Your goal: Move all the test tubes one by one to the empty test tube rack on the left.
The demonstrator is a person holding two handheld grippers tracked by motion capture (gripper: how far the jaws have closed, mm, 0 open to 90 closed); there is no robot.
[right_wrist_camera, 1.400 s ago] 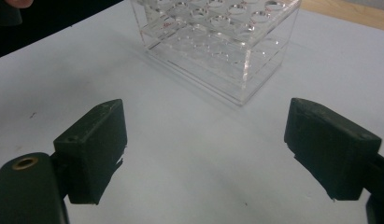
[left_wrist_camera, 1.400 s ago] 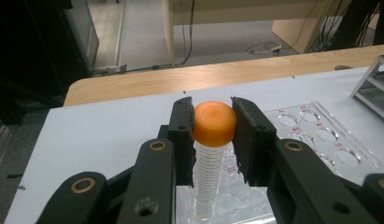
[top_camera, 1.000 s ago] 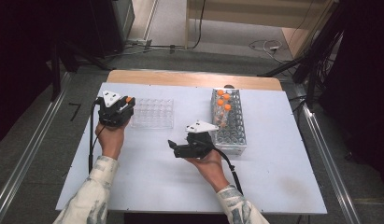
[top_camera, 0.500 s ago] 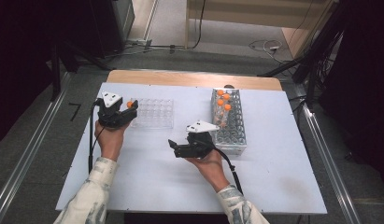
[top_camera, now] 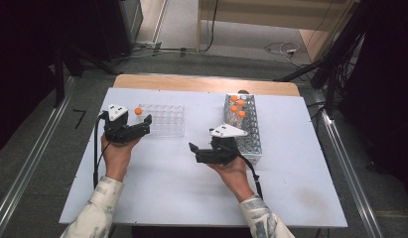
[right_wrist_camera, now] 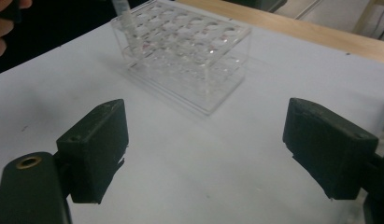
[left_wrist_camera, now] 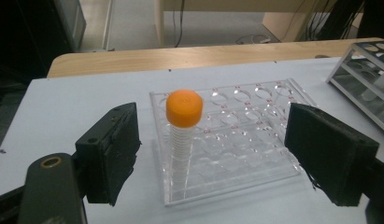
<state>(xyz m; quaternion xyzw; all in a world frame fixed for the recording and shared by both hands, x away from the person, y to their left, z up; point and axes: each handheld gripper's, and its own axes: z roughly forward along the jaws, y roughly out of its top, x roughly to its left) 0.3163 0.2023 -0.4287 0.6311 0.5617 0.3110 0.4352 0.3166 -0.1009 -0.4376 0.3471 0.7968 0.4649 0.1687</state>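
The left claw (left_wrist_camera: 210, 154) is standing wide, its jaws having just been opening, and the clear ribbed tube with an orange screw cap (left_wrist_camera: 182, 126) is standing upright between them, touched by neither pad. The tube is sitting in a near-left hole of the clear plastic rack (left_wrist_camera: 236, 140), which is resting on the white counter (left_wrist_camera: 77, 107) towards its far left. In the high view the left claw (top_camera: 144, 121) is lying just beside the rack's left end. The right claw (right_wrist_camera: 206, 154) is also gaping wide with nothing between its jaws, hovering over bare counter near the middle (top_camera: 191, 147). Just right of that hand a grey metal wire rack (top_camera: 246, 129) is holding four more orange-capped tubes (top_camera: 237, 105) at its far end.
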